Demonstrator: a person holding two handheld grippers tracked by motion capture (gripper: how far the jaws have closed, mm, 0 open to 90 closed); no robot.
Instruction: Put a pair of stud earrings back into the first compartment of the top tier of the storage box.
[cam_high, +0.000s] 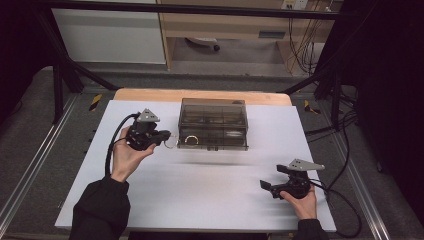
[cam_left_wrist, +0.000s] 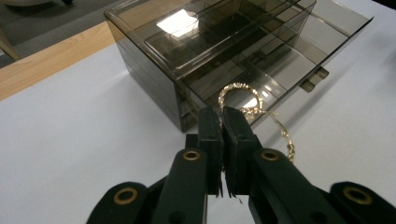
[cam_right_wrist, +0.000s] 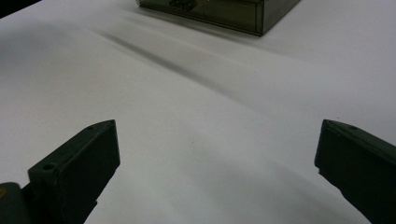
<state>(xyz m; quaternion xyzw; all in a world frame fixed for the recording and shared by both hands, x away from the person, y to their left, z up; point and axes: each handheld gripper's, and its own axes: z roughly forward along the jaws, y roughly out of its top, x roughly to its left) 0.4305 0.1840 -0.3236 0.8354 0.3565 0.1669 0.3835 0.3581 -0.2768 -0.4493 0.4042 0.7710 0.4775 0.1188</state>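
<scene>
Drawer (cam_left_wrist: 299, 51) of the smoky box (cam_high: 213, 123) lies straight ahead of the left tongs (cam_left_wrist: 223, 114), clamped on a gold chain (cam_left_wrist: 284, 135); right tongs (cam_right_wrist: 217, 140) gape empty, well apart.

Black grippers in two hands, dark sleeves

Each gripper, left (cam_high: 167, 135) and right (cam_high: 265, 185), is black with a grey three-cornered plate on top and a black trailing cable; the left one has brass-coloured rivets on its arms, and both sleeves are dark.
</scene>
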